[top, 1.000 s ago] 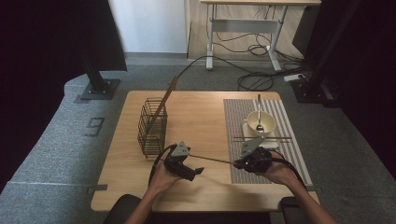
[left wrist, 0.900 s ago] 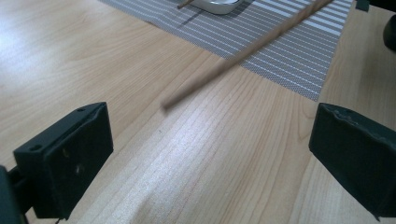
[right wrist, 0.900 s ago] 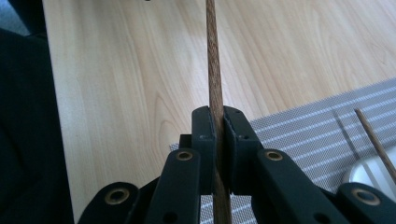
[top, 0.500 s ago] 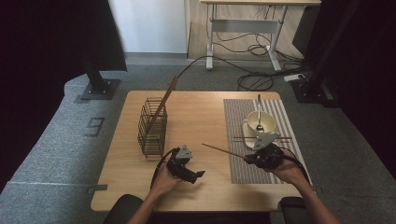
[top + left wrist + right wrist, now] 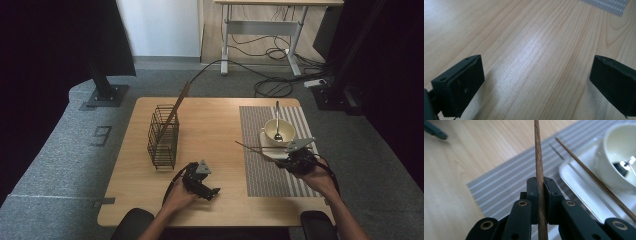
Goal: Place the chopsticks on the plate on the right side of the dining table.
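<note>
One chopstick (image 5: 539, 165) clamped, right tool (image 5: 540, 185) | over placemat (image 5: 506, 182) edge

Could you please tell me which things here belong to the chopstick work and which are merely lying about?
In the job:
right gripper, shut on one chopstick
second chopstick, lying on the white tray
bowl with spoon
striped mat

Lying about:
wire basket
left gripper, open
floor cables
</note>
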A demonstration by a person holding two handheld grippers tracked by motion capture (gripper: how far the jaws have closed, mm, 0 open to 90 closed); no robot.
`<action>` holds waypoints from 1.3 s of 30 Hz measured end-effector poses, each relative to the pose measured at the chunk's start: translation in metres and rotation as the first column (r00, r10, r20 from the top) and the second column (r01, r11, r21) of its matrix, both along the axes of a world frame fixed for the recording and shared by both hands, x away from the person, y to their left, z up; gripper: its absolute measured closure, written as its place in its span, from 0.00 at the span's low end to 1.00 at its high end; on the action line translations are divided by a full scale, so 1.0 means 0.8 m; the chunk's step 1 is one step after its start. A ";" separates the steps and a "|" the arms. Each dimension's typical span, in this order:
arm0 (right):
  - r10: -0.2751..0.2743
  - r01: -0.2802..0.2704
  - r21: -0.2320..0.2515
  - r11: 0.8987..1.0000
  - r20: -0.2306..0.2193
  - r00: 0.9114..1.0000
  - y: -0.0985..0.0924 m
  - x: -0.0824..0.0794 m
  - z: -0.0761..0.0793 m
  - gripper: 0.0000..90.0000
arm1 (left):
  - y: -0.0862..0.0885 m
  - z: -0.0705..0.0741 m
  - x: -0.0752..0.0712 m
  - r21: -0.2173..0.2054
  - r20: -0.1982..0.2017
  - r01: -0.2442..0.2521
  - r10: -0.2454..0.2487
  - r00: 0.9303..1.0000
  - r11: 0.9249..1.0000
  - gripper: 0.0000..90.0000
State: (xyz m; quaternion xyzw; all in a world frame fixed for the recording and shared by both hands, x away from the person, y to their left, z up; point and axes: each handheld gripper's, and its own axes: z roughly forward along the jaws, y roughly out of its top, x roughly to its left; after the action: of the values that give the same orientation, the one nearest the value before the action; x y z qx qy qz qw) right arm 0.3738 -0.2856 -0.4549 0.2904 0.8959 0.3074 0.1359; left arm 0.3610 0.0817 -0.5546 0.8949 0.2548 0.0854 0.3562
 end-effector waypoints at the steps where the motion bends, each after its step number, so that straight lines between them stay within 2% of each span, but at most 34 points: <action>1: -0.011 0.011 0.000 1.000 -0.001 1.000 -0.004 0.002 -0.002 0.92 | -0.002 -0.002 0.000 0.015 0.000 0.001 -0.001 1.000 1.000 0.00; 2: -0.024 0.024 0.001 1.000 -0.004 1.000 -0.008 0.004 -0.003 0.92 | -0.004 -0.003 0.000 0.038 -0.001 0.005 -0.004 1.000 0.999 0.00; 10: -0.098 0.098 -0.014 0.995 -0.018 0.995 -0.032 0.021 -0.014 0.92 | -0.004 -0.003 0.000 0.036 -0.003 0.007 -0.007 1.000 0.999 0.00; 16: -0.132 0.131 -0.024 0.991 -0.033 0.991 -0.043 0.035 -0.023 0.92 | -0.004 -0.003 0.000 0.037 -0.001 0.007 -0.007 1.000 0.999 0.00; 32: -0.166 0.160 -0.086 0.983 -0.068 0.984 -0.056 0.069 -0.049 0.92 | -0.005 -0.003 -0.001 0.036 -0.003 0.007 -0.007 1.000 0.999 0.00; 39: -0.164 0.158 -0.084 0.984 -0.075 0.984 -0.060 0.080 -0.057 0.92 | -0.005 -0.003 -0.001 0.036 -0.003 0.007 -0.007 1.000 0.999 0.00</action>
State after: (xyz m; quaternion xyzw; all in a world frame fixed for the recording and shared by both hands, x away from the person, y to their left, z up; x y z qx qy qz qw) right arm 0.4381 -0.3332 -0.5002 0.3687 0.8855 0.2484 0.1349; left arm 0.3606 0.0780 -0.5569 0.9022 0.2505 0.0875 0.3401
